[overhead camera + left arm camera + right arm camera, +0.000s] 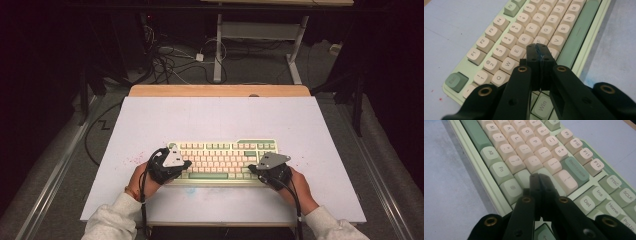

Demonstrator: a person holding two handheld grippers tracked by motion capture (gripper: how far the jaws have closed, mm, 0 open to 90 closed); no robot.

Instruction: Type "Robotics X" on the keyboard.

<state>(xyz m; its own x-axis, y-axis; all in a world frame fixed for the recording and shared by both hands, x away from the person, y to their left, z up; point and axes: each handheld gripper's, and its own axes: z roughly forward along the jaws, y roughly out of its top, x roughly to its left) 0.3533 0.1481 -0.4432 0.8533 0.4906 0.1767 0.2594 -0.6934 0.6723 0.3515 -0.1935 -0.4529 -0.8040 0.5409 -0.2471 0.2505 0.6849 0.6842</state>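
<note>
Hovering grippers: both tools are held low over the near edge of a keyboard (222, 160) by a person whose forearms enter from the bottom of the high view.
Left gripper (539, 51): its jaws are pressed together with nothing between them; the joined tip is seen over the letter rows, close to the D and F keys, with the Win key (541, 107) beneath the linkage.
Right gripper (539, 181): its jaws are likewise pressed together and empty; the tip is seen near the wide pale key (565, 178) below Backspace (575, 168). Whether either tip touches a keycap cannot be told.
Keyboard position: it lies flat on the white board (215, 117), nearer the person than the middle, square to the near edge.
Spacebar (576, 37): the long green bar runs along the near row, between the two tools.
Risk, neighbouring keys: a joined tip is judged about as broad as one keycap, so a slightly off-centre press could catch two keys at once.
Risk, sliding: an oblique push on the unsecured keyboard could shift it across the smooth board.
Risk, cables: the trailing leads (295, 200) could drag across the near row.
Far field: a wooden edge (220, 90), floor cables and table legs lie beyond, well apart from the work.
</note>
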